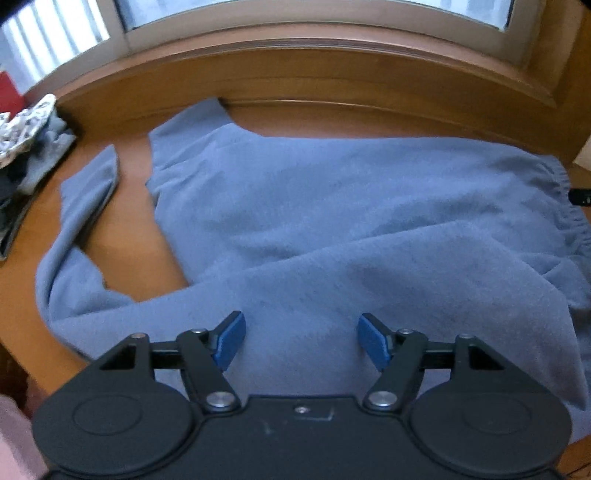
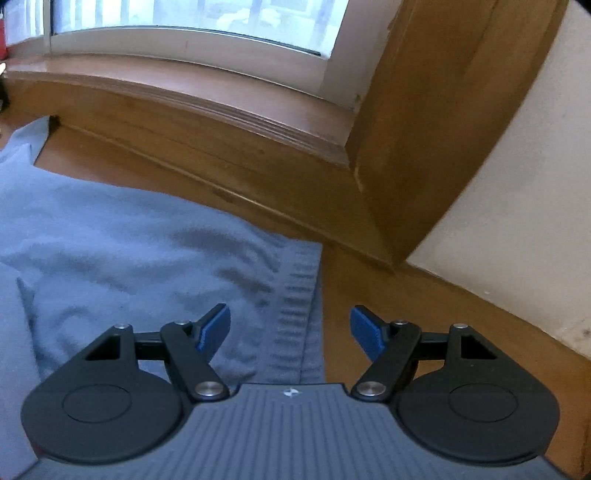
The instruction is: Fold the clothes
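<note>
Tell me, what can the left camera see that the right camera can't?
Only the left wrist view shows the sweater's sleeve bent across the table and a pile of other clothes at the far left. Only the right wrist view shows the ribbed hem close up and the cream wall. Both show the blue sweater, the wooden table, the window, and an open gripper, left or right.

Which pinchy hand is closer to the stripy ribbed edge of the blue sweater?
Right. The right gripper hangs open directly over the ribbed hem. The left gripper is open over the sweater's body, with the hem far to its right.
</note>
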Tool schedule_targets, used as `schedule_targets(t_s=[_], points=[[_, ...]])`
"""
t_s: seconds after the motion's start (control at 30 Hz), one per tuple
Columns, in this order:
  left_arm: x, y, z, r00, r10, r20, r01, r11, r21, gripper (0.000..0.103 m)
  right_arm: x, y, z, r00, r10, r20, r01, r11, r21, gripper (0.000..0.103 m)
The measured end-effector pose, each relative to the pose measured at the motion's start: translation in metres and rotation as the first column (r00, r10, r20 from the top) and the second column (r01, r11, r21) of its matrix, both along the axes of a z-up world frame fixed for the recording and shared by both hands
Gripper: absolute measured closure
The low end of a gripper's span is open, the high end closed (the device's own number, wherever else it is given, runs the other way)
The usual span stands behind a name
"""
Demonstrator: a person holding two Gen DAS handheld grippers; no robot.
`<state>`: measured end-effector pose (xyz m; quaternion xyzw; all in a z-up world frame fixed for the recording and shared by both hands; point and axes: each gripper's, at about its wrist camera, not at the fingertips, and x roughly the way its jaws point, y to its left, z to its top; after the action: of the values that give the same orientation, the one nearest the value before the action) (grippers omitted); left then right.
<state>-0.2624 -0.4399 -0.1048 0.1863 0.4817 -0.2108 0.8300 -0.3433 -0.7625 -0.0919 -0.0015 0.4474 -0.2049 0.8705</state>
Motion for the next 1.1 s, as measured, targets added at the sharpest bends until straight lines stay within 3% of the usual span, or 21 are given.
schedule_targets(t_s=[0.13,0.3,0.53,0.7,0.73,0.77,0.8,0.87,0.9,0.93,1.03,1.1], points=[[0.008,0.000,0.014,0.998,-0.010,0.062,0.010,1.000,0.005,0.038,0.009,-0.018,-0.011,0.999,-0.024,0.028,0.021,0.995,0.095,0.028],[0.062,0.017,0.032,0.991,0.062,0.116,-0.063,0.998,0.006,0.034,0.015,-0.021,-0.025,0.996,-0.087,0.034,0.080,0.982,0.170,0.028],[0.132,0.052,0.015,0.984,0.156,0.084,-0.156,0.988,-0.008,0.034,0.020,-0.012,-0.036,0.988,-0.153,0.016,0.150,0.979,0.138,0.027],[0.166,0.057,-0.005,0.988,0.153,-0.038,-0.155,0.984,-0.083,0.035,0.023,-0.006,-0.037,0.980,-0.199,0.024,0.194,0.971,0.139,0.025],[0.167,0.055,-0.007,0.989,0.141,-0.046,-0.145,0.983,-0.113,0.042,0.022,-0.005,-0.037,0.977,-0.211,0.030,0.205,0.967,0.149,0.024],[0.168,0.054,-0.008,0.990,0.129,-0.055,-0.135,0.980,-0.143,0.056,0.022,-0.005,-0.038,0.974,-0.223,0.036,0.215,0.964,0.159,0.024],[0.167,0.051,-0.007,0.992,0.114,-0.047,-0.120,0.980,-0.158,0.059,0.022,-0.004,-0.038,0.972,-0.233,0.043,0.223,0.961,0.166,0.024],[0.160,0.043,-0.005,0.996,0.086,-0.006,-0.086,0.984,-0.159,0.076,0.019,0.003,-0.038,0.971,-0.226,0.077,0.213,0.965,0.153,0.038],[0.156,0.040,-0.004,0.997,0.073,0.014,-0.070,0.985,-0.159,0.079,0.020,0.008,-0.037,0.972,-0.214,0.093,0.200,0.970,0.139,0.068],[0.152,0.038,-0.001,0.998,0.061,0.035,-0.055,0.986,-0.156,0.083,0.020,0.013,-0.036,0.972,-0.205,0.110,0.191,0.973,0.131,0.080],[0.139,0.039,0.010,0.995,0.066,0.077,-0.053,0.984,-0.167,0.086,0.013,0.020,-0.031,0.962,-0.225,0.158,0.194,0.963,0.190,0.088],[0.130,0.045,0.023,0.992,0.090,0.091,-0.070,0.977,-0.201,0.093,0.002,0.027,-0.020,0.950,-0.227,0.213,0.187,0.963,0.194,0.090]])
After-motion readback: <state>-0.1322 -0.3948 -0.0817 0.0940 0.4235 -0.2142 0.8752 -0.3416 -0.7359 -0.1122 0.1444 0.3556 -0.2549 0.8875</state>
